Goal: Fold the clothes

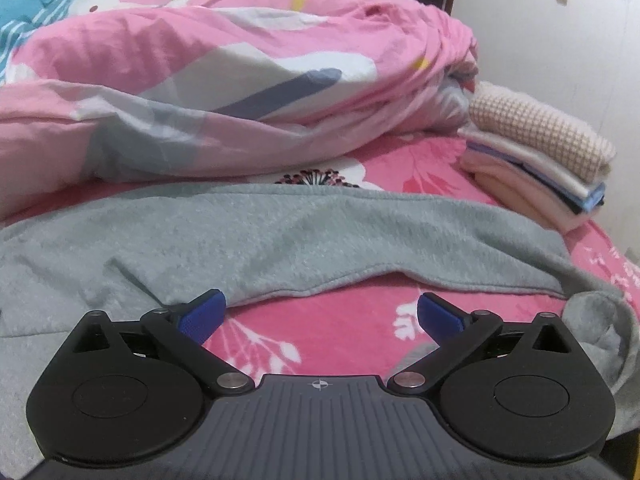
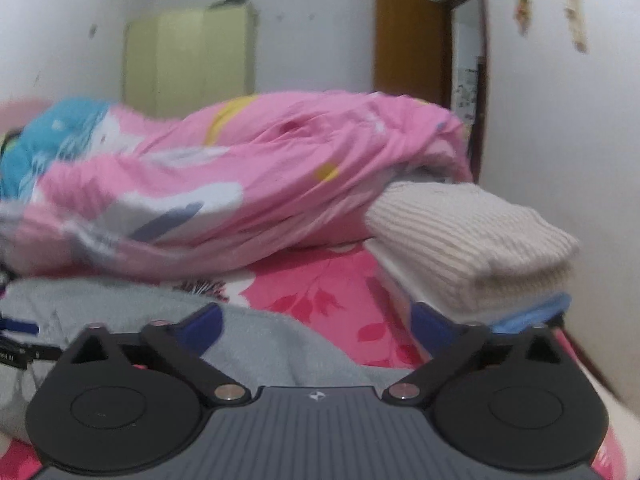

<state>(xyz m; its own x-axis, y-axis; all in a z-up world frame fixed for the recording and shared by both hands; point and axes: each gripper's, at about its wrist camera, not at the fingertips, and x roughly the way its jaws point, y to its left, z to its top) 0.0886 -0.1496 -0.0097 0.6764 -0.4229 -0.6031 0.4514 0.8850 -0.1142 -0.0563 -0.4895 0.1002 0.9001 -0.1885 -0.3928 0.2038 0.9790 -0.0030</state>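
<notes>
While both tools sit low over the bed, the grey fleece garment point(image 1: 280, 232) lies spread across the pink floral bedsheet point(image 1: 340, 332), its hemmed near edge bowed up in a shallow arch so that sheet shows beneath it

Left gripper point(image 1: 320, 314): blue pads wide apart, nothing between them; the left pad lies against or just over a fold of the grey cloth, contact not certain

Right gripper point(image 2: 316, 330): jaws at full spread, empty; view is motion-blurred. Grey cloth lies under and ahead of its left finger

Surroundings: bunched pink quilt point(image 1: 224, 80) behind the garment; stack of folded clothes point(image 1: 544, 160), topped by a beige waffle-knit piece, at the right by the wall, clear of the grey item

Handling judgement: fabric looks thick, soft and limp, light for its bulk. It will drape and sag from any single pinch and will not slide easily on the plush sheet. Not fragile

Hold points, as judged: the stitched hem is the firmest line. Take it at two well-separated spots, one per tool, near the corners, so the edge stays taut as it is carried over. A mid-panel pinch would likely just bunch the cloth
</notes>
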